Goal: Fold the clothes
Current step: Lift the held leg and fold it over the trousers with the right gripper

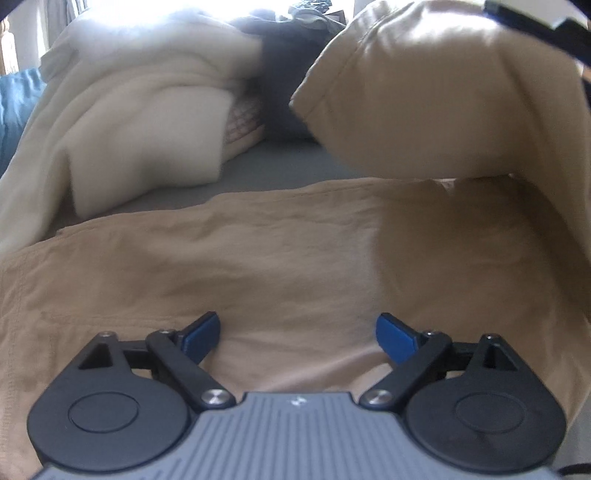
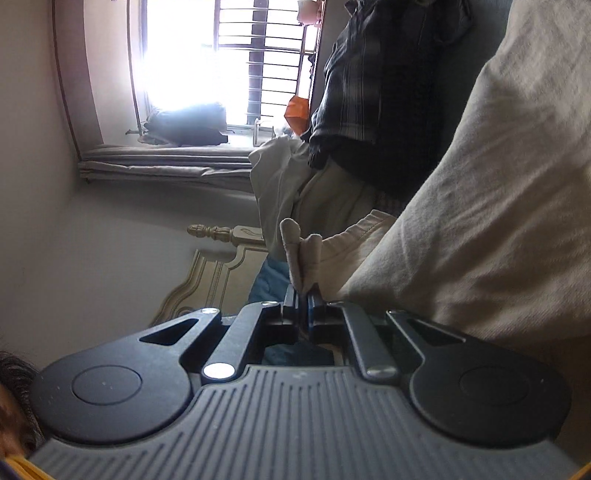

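A tan garment (image 1: 280,258) lies flat on the grey bed surface (image 1: 277,162). My left gripper (image 1: 298,332) hovers just above its near part with the blue pads wide apart and nothing between them. The garment's right portion (image 1: 443,92) is lifted and curls over toward the left. A black and blue piece of my right gripper (image 1: 532,20) shows at its top edge. In the right wrist view, rolled sideways, my right gripper (image 2: 303,295) is shut on a pinched fold (image 2: 299,251) of the same tan cloth (image 2: 480,221), which fills the right side.
A cream garment pile (image 1: 129,110) and dark clothes (image 1: 280,74) lie beyond the tan garment. Blue fabric (image 1: 18,96) is at the far left. The right wrist view shows a barred window (image 2: 221,66), a carved headboard (image 2: 221,266), a dark plaid garment (image 2: 369,92) and a person's hair (image 2: 14,387).
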{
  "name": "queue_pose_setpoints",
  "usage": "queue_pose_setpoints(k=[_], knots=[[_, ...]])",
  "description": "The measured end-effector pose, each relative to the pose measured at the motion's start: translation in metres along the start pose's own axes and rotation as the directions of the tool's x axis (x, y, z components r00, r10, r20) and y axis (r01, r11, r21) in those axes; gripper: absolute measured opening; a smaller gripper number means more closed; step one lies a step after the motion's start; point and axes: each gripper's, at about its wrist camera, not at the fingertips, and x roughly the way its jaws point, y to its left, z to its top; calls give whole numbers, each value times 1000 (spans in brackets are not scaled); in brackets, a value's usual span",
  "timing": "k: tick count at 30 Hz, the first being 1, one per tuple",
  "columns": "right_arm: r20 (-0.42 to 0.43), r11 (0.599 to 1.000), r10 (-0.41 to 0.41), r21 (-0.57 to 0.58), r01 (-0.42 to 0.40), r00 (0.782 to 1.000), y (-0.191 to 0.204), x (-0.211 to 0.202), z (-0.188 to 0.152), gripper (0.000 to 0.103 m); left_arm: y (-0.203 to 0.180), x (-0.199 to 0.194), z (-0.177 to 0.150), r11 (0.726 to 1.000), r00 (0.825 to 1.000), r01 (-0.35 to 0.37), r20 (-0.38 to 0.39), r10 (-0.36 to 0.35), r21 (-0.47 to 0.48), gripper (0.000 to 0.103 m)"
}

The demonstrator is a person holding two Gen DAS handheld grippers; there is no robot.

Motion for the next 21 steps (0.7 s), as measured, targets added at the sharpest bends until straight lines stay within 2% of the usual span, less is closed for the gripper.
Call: queue_pose_setpoints(k=[2, 6, 12, 15, 17, 21], knots=[[-17, 1000, 6, 12, -6, 1000, 1, 8, -6, 3, 15, -15, -2, 1000, 1000, -7, 28, 7, -6, 88], [-62, 999, 15, 35, -13, 998, -3, 27, -17, 3, 60, -45, -13, 996, 996, -67, 47, 70, -61, 88], [-199, 1000, 23, 14, -21, 980, -5, 73, -49, 3, 143, -91, -43, 965, 978, -137, 126, 168, -223, 87], [-275, 1000, 25, -1, -26, 961, -5, 101, -68, 3, 181, -104, -61, 925, 969, -157, 127, 212, -346, 87], [-331, 999, 13, -27, -23, 944, -7, 119, -84, 3, 205, -103, -73, 886, 975, -143, 93, 203, -440, 85], [-454, 991, -91, -128, 36, 886, -18, 156, -121, 3, 240, -97, -93, 817, 987, -114, 29, 158, -566, 66]])
